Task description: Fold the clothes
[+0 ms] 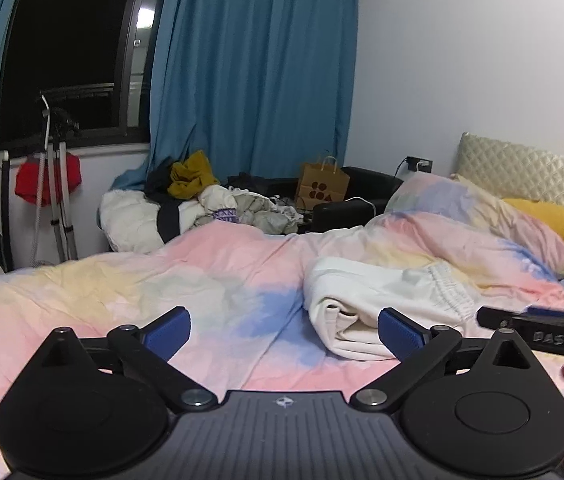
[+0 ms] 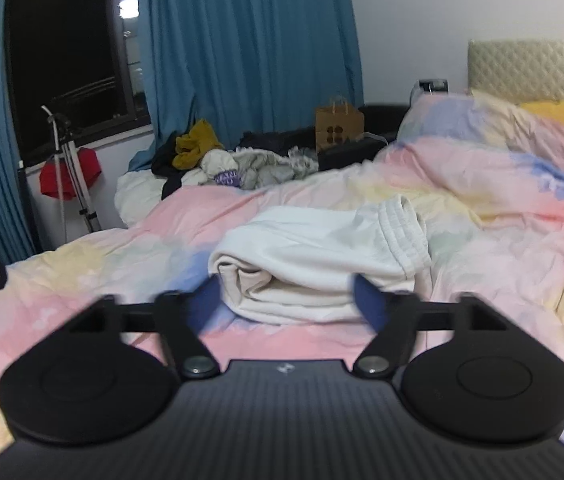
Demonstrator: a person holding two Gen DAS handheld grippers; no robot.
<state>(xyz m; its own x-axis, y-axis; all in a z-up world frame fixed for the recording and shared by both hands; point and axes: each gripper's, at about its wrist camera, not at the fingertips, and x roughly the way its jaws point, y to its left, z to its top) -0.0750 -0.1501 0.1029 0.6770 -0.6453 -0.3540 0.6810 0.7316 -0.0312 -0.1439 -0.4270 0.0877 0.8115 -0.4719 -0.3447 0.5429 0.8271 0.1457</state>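
White trousers (image 2: 314, 264) lay folded on the duvet (image 2: 122, 248).
I held both grippers, left gripper (image 1: 284, 330) and right gripper (image 2: 286, 300), spread wide and empty just short of them.

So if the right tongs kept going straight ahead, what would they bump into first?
Most likely the folded white pants on the bed. The right tongs are open and point at the front edge of the pants, though the gap is hard to judge.

Folded pants (image 2: 318, 256) on duvet (image 2: 462, 184) — clothes pile (image 2: 242, 168) behind.
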